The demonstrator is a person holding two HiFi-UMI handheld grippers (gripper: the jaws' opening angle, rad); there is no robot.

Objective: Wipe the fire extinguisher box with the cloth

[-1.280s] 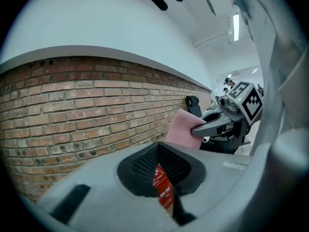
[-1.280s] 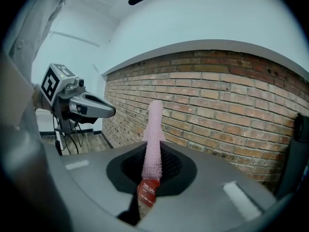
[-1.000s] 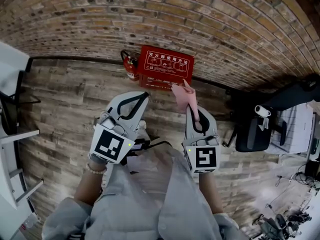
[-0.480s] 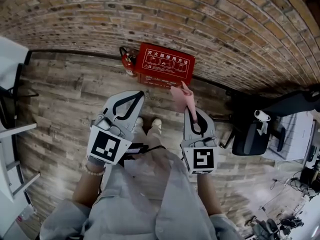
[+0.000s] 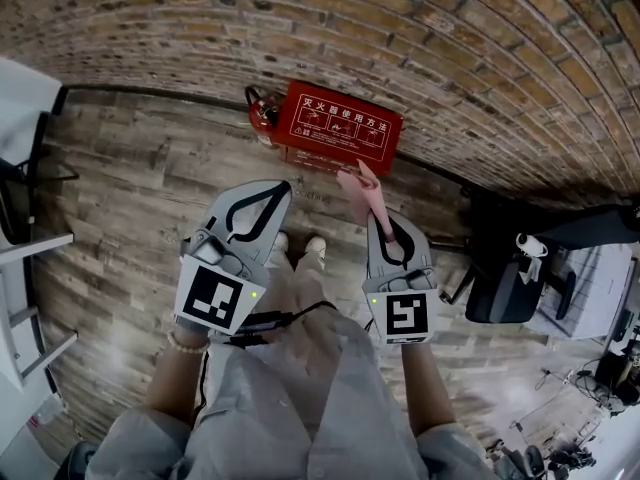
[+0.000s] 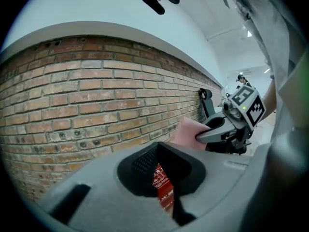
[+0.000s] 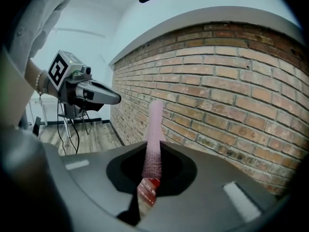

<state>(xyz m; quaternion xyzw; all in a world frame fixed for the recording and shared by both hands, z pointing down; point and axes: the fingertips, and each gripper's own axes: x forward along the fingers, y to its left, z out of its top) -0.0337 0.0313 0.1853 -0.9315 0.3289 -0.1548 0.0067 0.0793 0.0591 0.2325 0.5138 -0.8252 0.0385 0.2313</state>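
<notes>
Two tools ready: my right gripper [image 5: 377, 220] pinches the pink cloth [image 5: 354, 188]; my left gripper [image 5: 277, 186] is pressed together, empty. The red box [image 5: 336, 128] lies far, against the brick wall [image 5: 420, 28]; I'd lay the cloth flat on its lid.

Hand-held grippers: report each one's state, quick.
Left hand-held gripper: closed, holding nothing.
Right hand-held gripper: closed on the cloth.

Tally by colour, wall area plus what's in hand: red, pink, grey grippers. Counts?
Red: 2 (fire extinguisher box, fire extinguisher)
Pink: 1 (cloth, clamped in the right gripper)
Grey: 2 (right gripper, left gripper)
Total: 5
</notes>
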